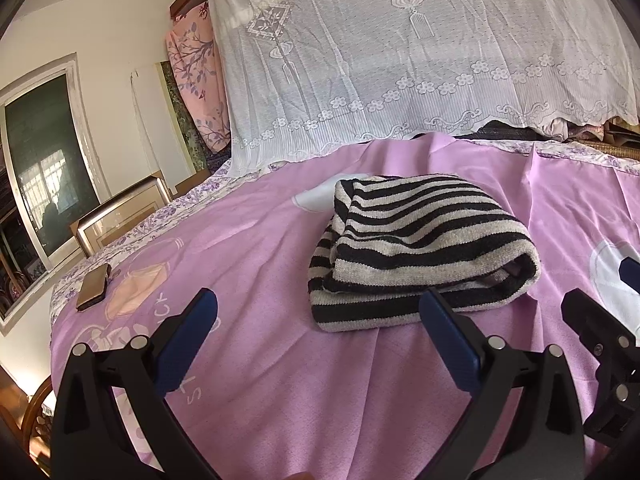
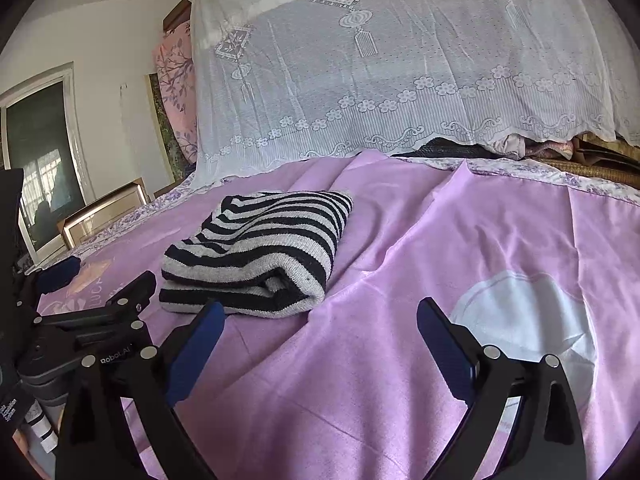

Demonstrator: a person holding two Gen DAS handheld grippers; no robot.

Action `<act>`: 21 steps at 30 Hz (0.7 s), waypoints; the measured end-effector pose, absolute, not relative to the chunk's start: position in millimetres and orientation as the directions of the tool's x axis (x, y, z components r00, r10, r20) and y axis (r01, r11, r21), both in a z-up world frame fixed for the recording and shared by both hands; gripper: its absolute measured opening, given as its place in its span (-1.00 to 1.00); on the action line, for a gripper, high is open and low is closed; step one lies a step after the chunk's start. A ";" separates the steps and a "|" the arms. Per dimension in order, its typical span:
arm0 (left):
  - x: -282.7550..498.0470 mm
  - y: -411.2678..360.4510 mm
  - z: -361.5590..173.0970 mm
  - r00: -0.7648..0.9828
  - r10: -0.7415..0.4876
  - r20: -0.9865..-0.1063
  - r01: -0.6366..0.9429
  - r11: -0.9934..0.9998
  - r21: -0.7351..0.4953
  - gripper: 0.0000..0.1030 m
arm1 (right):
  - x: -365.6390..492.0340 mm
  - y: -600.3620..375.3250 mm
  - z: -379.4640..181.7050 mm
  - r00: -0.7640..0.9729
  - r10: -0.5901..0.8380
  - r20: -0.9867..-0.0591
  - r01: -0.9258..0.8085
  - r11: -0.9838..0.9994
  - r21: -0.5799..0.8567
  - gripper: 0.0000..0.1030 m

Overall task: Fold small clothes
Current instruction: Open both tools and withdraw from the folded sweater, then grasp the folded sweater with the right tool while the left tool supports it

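A black-and-grey striped knit garment (image 1: 420, 248) lies folded in a thick bundle on the pink bedsheet (image 1: 248, 256). It also shows in the right wrist view (image 2: 260, 252), left of centre. My left gripper (image 1: 320, 312) is open and empty, just in front of the garment's near edge. My right gripper (image 2: 320, 316) is open and empty, in front of and to the right of the garment. The right gripper also shows at the right edge of the left wrist view (image 1: 600, 312). The left gripper shows at the left of the right wrist view (image 2: 100, 288).
A phone (image 1: 93, 287) lies near the bed's left edge. A white lace cover (image 1: 400, 60) drapes over a pile at the back of the bed. A framed picture (image 1: 120, 216) leans beside the bed. A window (image 1: 40, 168) is on the left wall.
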State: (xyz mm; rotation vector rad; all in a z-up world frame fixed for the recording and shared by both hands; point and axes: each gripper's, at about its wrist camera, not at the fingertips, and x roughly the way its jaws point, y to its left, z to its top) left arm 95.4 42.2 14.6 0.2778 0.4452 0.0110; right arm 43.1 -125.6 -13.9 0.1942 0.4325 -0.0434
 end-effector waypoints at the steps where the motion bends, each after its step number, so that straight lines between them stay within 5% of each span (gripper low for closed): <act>1: 97.7 44.4 14.7 0.899 0.072 -0.432 0.049 0.964 0.261 0.91 | 43.0 -125.0 -13.8 0.908 0.001 -0.420 0.080 0.981 0.176 0.90; 8: 149.1 77.2 5.5 0.801 0.015 -0.599 0.079 0.988 0.130 0.91 | 57.8 -139.1 -21.1 0.875 0.072 -0.478 0.068 0.961 0.269 0.92; 21: 261.6 91.7 -17.5 0.526 -0.444 -0.725 0.210 0.894 -0.396 0.92 | 158.9 -175.7 -14.0 0.817 0.335 -0.469 -0.008 0.820 0.572 0.92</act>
